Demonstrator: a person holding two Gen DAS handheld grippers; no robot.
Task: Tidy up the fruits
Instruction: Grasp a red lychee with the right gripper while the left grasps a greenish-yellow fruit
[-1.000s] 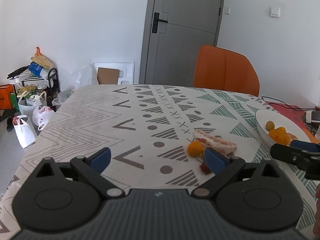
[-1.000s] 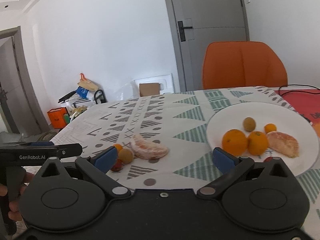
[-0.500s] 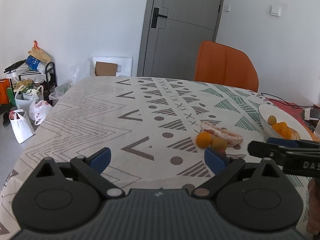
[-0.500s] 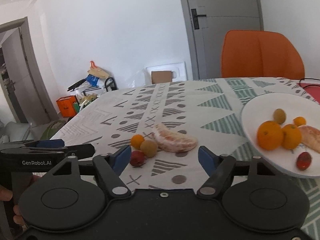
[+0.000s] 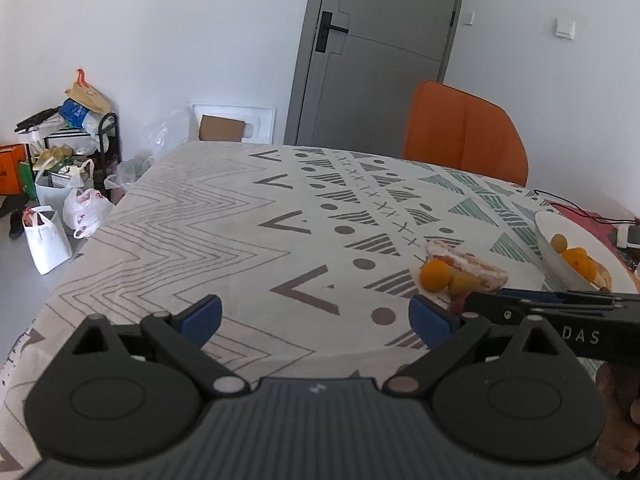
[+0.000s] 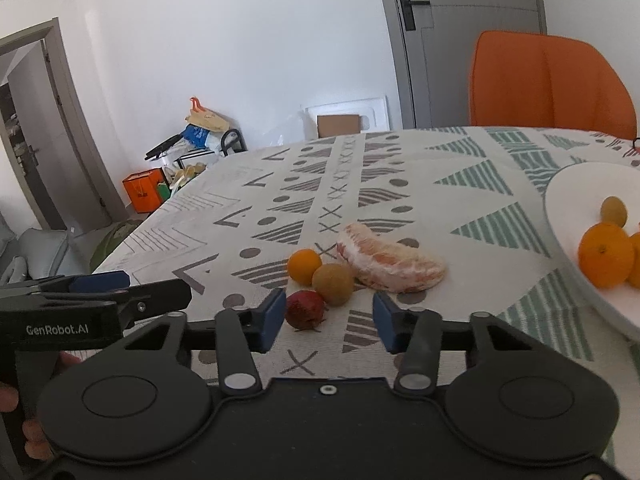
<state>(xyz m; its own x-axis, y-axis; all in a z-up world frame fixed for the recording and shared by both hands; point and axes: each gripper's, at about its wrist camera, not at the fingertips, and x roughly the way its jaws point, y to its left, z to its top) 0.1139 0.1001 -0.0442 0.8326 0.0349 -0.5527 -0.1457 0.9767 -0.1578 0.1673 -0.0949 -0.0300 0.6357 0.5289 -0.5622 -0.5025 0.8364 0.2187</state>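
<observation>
Left gripper (image 5: 316,314), black with blue pads: jaws spread wide, nothing between them, hovering over the white tablecloth with grey and green geometric print (image 5: 224,240). It also shows at the left edge of the right wrist view, held in a person's hand (image 6: 24,432).

Right of it, a cluster of loose fruit on the cloth: small round orange citrus (image 6: 304,266), round tan-brown fruit (image 6: 333,283) touching it, dark red bumpy fruit (image 6: 305,309) nearest the camera, and a peeled pale-pink citrus segment (image 6: 390,264) lying just behind.

Right gripper (image 6: 326,320), same build: jaws closing. The red fruit sits between them, just beside the left pad; contact cannot be confirmed, and the right pad stands clear.

Far right: white round plate (image 6: 576,200) carrying a large orange (image 6: 606,255) and a small tan fruit (image 6: 614,211).

Beyond the table: orange upholstered chair (image 6: 548,80).
</observation>
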